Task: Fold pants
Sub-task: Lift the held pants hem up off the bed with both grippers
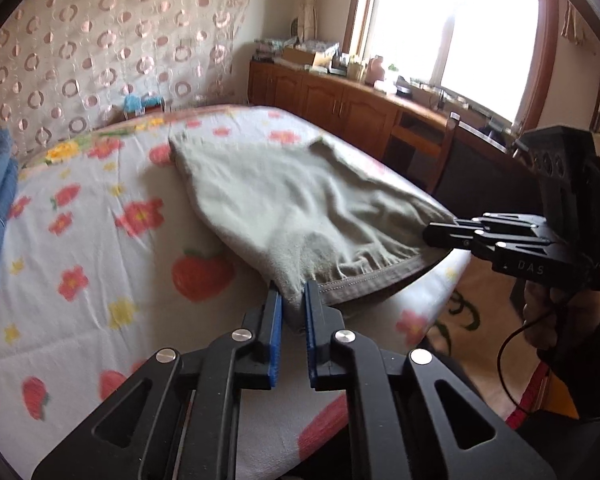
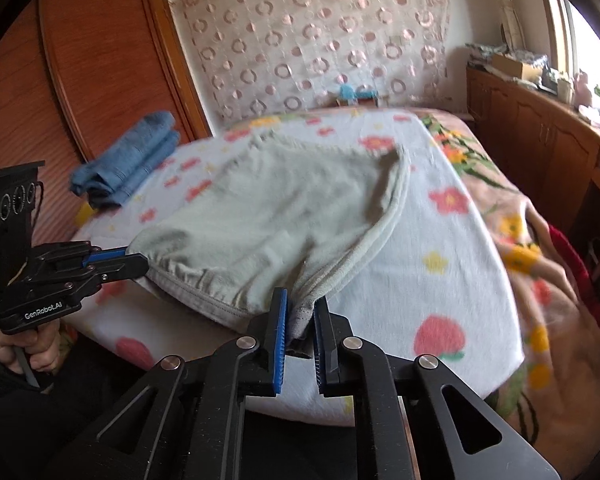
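Pale grey-green pants (image 1: 292,204) lie stretched across the flowered bed sheet, waistband toward me. My left gripper (image 1: 294,300) is shut on the left end of the waistband. My right gripper (image 2: 300,312) is shut on the right end of the waistband and lifts it a little off the bed. In the left wrist view the right gripper (image 1: 430,234) shows from the side, pinching the cloth. In the right wrist view the left gripper (image 2: 142,260) shows at the left, clamped on the pants (image 2: 268,216). The pants' far end rests on the bed.
A white sheet with red flowers and strawberries (image 1: 100,248) covers the bed. Folded blue towels (image 2: 128,160) lie at the bed's far left by a wooden headboard (image 2: 100,52). Wooden cabinets (image 1: 340,104) with clutter stand under a bright window on the right.
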Demonstrator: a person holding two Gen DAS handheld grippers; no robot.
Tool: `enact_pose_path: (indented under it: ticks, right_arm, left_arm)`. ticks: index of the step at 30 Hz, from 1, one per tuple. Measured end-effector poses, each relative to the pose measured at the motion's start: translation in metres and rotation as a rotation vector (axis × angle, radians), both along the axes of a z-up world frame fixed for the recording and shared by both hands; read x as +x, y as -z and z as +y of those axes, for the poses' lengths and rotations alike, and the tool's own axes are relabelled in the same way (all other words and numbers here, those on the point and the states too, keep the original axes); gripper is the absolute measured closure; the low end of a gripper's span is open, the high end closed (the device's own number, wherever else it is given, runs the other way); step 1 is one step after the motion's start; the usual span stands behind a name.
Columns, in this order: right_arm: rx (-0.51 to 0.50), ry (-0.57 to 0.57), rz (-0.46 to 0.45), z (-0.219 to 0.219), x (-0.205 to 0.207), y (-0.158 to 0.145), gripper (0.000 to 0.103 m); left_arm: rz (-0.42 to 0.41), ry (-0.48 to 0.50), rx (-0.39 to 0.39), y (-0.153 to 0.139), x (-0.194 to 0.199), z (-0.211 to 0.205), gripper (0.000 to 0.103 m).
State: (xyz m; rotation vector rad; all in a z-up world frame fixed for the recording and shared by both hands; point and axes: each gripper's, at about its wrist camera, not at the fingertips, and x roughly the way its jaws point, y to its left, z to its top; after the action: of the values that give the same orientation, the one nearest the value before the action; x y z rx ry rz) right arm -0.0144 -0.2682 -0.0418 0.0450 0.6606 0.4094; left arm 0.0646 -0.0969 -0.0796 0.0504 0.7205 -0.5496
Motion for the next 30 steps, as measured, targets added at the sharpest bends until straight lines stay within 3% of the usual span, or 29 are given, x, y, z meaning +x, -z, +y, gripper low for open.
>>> enact_pose_path:
  ticks: [20,26,30]
  right_arm:
    - [0.006,-0.114,-0.321,0.014,-0.032,-0.133,0.092]
    - [-0.004,-0.146,-0.358,0.025,-0.025,-0.144,0.092]
    - [-0.023,-0.136,-0.341,0.037,0.013,-0.137,0.092]
  left_arm:
    - [-0.305,-0.061,-0.081,-0.142,-0.010,0.040,0.093]
    - [-0.349,-0.100,-0.062,-0.161,0.002,0.055,0.093]
    - [-0.352,-0.144,-0.023,-0.158,0.030,0.066,0.093]
